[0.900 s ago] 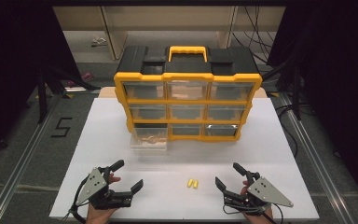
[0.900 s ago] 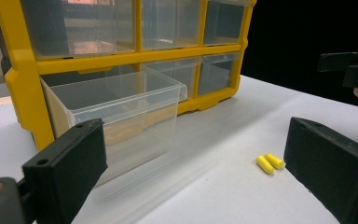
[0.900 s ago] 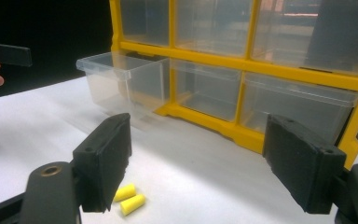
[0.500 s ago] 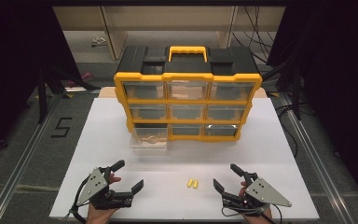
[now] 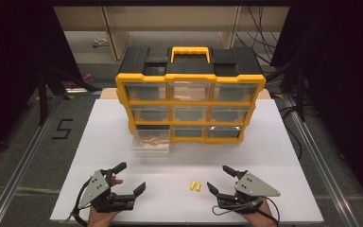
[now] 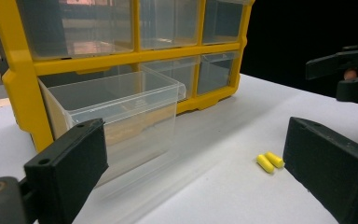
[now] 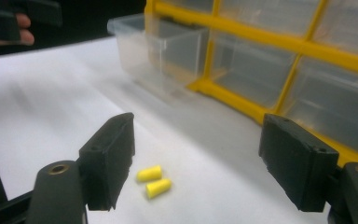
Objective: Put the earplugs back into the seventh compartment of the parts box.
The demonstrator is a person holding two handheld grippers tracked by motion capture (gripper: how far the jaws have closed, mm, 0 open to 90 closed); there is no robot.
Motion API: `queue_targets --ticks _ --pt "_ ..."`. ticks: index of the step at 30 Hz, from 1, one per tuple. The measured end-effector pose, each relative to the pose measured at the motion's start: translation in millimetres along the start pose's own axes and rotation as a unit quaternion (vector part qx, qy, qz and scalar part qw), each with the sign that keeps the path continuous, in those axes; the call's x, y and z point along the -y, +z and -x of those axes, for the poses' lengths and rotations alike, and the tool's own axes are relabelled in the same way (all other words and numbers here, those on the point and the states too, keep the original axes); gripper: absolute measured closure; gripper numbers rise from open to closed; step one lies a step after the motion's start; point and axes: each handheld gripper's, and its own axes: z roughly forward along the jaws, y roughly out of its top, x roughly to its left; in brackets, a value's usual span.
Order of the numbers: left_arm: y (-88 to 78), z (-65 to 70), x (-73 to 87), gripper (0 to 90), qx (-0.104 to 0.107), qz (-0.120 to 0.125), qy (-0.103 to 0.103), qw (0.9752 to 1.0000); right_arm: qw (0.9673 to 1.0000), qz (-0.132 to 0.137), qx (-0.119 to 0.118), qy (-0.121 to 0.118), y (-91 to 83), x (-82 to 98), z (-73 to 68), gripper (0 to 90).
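The right claw (image 5: 221, 178) has edged closer to the two small yellow foam earplugs (image 5: 195, 186) on the white desk (image 5: 283, 156), gaping wide with nothing between its jaws. The left claw (image 5: 131, 178) has stayed put, likewise open and empty.

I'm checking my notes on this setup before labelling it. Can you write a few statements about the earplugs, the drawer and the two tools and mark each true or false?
1. Two yellow earplugs lie side by side on the white table. True.
2. The right tool is shut on one earplug. False: its jaws stand open and empty, with the earplugs on the table ahead of them.
3. The bottom-left drawer of the yellow organizer is pulled out. True.
4. The left tool holds the drawer. False: it is open, near the table's front edge, apart from the drawer.
5. The earplugs are inside the pulled-out drawer. False: they lie on the table between the two tools.
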Motion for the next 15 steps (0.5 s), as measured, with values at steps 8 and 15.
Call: queue_targets --ticks 8,15 --pt "0.0 0.5 0.0 6.1 0.0 0.001 0.002 1.0 0.9926 -0.114 -0.037 -0.022 20.4 -3.5 1.7 27.5" --pt "-0.7 -0.5 0.0 6.1 -0.002 0.002 0.001 1.0 0.9832 -0.168 -0.061 -0.037 38.6 -9.2 2.1 30.1"
